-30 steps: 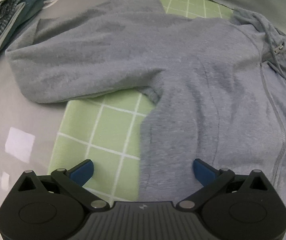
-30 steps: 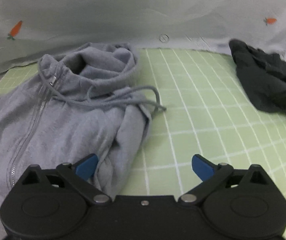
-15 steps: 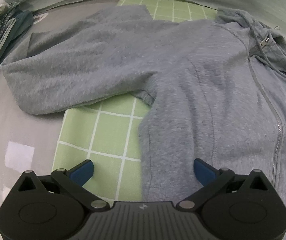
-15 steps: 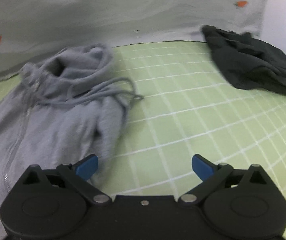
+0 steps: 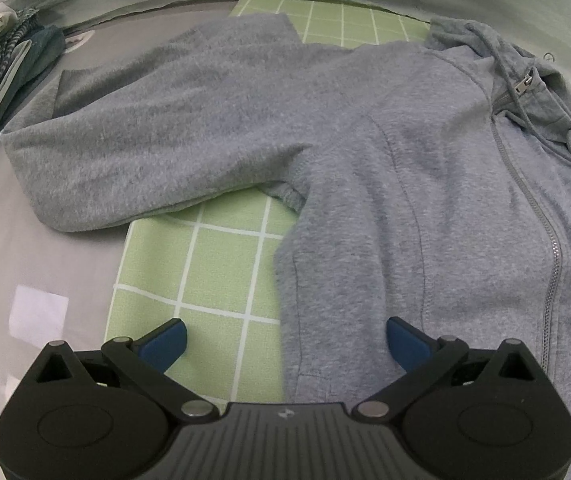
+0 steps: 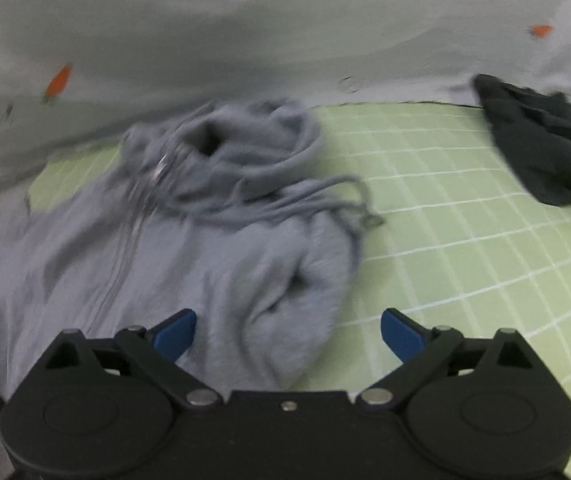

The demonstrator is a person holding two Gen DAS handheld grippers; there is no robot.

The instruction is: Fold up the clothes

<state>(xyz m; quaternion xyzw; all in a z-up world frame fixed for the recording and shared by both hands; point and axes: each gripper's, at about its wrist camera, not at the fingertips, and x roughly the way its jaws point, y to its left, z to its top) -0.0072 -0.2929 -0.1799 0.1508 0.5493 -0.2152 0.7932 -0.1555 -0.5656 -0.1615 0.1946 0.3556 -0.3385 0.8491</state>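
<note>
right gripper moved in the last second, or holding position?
Yes. In the right wrist view the right gripper has swung toward the gray hoodie: the hoodie's bunched sleeve now lies between the open jaws, and the black garment sits farther right.

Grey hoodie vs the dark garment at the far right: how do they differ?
The grey hoodie is light grey; the dark garment is near black. The hoodie lies largely spread out, one sleeve stretched sideways and its zipper showing, while the dark garment sits in a crumpled heap. The hoodie lies close under both grippers' open jaws; the dark garment lies off toward the mat's far edge. Both rest on the green checked mat.
</note>
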